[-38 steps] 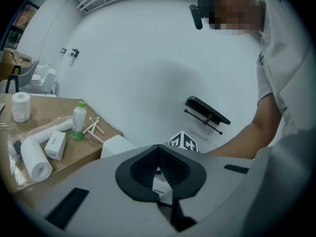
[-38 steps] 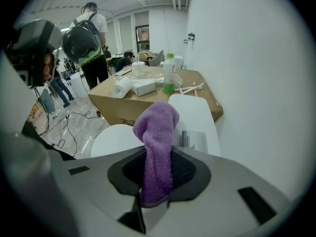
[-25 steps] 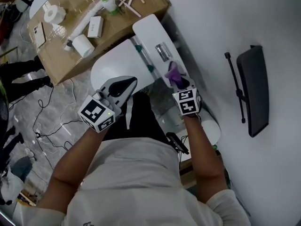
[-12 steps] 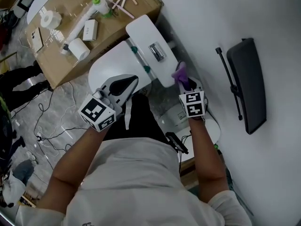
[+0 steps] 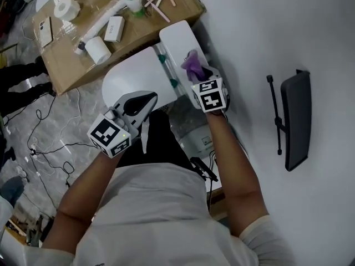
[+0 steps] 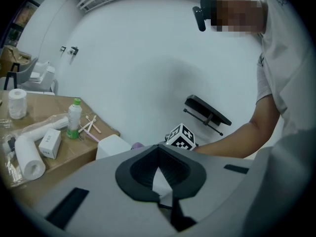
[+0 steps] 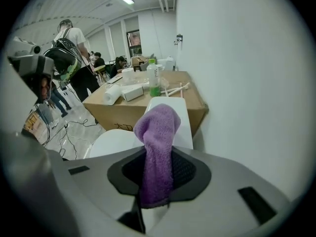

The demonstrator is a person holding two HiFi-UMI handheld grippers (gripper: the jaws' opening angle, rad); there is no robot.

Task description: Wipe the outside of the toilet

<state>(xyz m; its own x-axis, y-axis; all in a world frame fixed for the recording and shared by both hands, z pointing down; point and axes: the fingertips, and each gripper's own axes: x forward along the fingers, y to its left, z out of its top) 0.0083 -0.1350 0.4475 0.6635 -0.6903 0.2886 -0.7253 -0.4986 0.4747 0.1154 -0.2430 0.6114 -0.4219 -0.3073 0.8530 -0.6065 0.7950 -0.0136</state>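
The right tongs (image 5: 204,77) are clenched on a purple terry cloth (image 5: 192,64). In the right gripper view the cloth is pinched between the ribbed pads, with a loose fold standing out past the tips. That fits the job: the free fold is the wiping face, so hard plastic stays off the porcelain.

The cloth is over the flat tank lid (image 5: 177,37) of the white ceramic toilet (image 5: 119,87), on the part of the lid nearest the person. It looks on or just above the surface, but contact can't be confirmed. The toilet stands against the white wall (image 5: 266,26) with its closed seat lid (image 5: 138,65) down. Just beside it is a brown cardboard box (image 5: 66,65) carrying paper rolls (image 5: 100,51) and a green-capped bottle (image 5: 132,1), none of them in use.

The left tongs (image 5: 150,97) are closed together and empty; the left gripper view shows nothing between them. They hover by the near edge of the seat lid, well apart from the cloth. My read is that they're parked low and aside so the right arm can sweep freely.

The step in hand looks like wiping the tank top. The tank sides, seat lid and bowl outside probably remain. The next stroke needs the fold pressed flat. There's a risk that the cloth slips out of the pinch if it drags on an edge.
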